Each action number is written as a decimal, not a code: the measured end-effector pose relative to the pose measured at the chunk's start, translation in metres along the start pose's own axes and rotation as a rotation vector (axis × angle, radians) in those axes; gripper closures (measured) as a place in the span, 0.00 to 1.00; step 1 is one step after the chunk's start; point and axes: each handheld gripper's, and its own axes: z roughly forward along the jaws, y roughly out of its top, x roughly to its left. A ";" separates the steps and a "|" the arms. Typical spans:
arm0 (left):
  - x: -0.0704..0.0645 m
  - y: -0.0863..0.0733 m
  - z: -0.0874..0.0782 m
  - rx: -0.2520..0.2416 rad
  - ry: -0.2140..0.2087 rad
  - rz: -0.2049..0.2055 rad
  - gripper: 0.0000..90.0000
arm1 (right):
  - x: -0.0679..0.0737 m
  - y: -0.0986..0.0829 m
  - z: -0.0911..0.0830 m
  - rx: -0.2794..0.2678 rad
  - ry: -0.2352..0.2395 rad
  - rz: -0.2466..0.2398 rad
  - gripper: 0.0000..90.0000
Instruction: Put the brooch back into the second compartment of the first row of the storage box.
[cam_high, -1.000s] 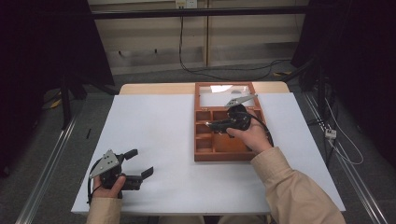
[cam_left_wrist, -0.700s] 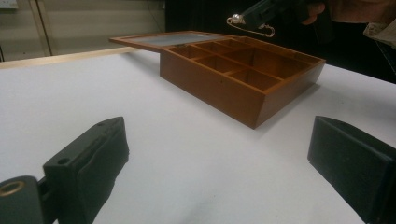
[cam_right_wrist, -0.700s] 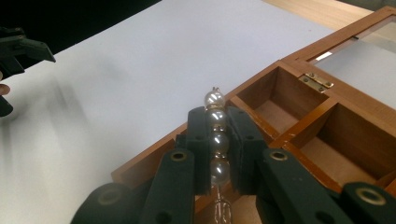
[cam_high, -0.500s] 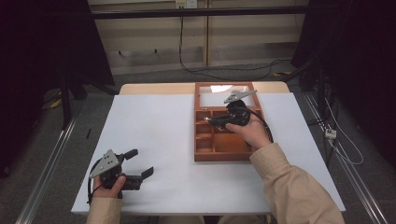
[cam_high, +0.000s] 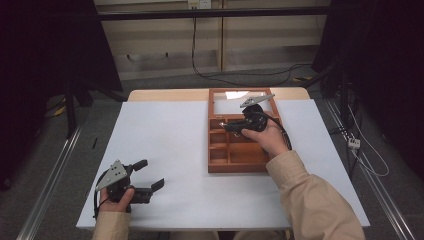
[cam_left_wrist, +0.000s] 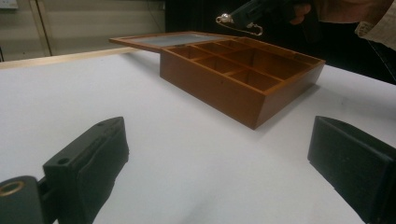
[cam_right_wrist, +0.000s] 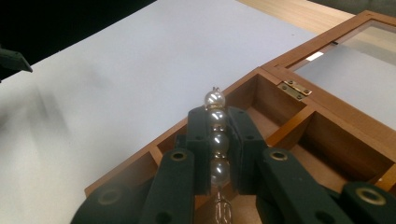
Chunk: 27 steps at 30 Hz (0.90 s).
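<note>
A wooden compartment box (cam_high: 243, 159) (cam_left_wrist: 261, 95) (cam_right_wrist: 299, 121) lies open on the white table, its glass lid (cam_high: 235, 95) folded back flat. My right gripper (cam_high: 224, 127) (cam_right_wrist: 217, 123) hovers over the box's upper left compartments, shut on a short string of pearls (cam_right_wrist: 215, 135) with a thin gold chain hanging below; the pearls (cam_left_wrist: 226, 18) dangle from it above the box. My left gripper (cam_high: 150, 175) (cam_left_wrist: 215, 154) rests near the table's front left corner, jaws wide apart and nothing between them, pointing toward the box.
The white table top (cam_high: 170, 135) spreads left of the box. Cables (cam_high: 360, 150) trail on the floor at right. A metal rail (cam_high: 55, 170) runs along the table's left side.
The right gripper has shifted slightly up and left over the box with the pearls. The left gripper has stayed put.
</note>
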 end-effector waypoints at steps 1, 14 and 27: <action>0.000 0.000 0.000 -0.001 -0.001 0.000 0.05 | -0.001 0.000 0.000 -0.002 -0.003 0.002 0.90; 0.000 0.000 0.001 0.001 -0.003 0.000 0.05 | -0.015 -0.002 0.004 -0.009 -0.027 0.024 0.90; 0.000 0.000 0.001 -0.001 -0.004 -0.004 0.05 | -0.026 -0.005 0.010 -0.012 -0.052 0.049 0.90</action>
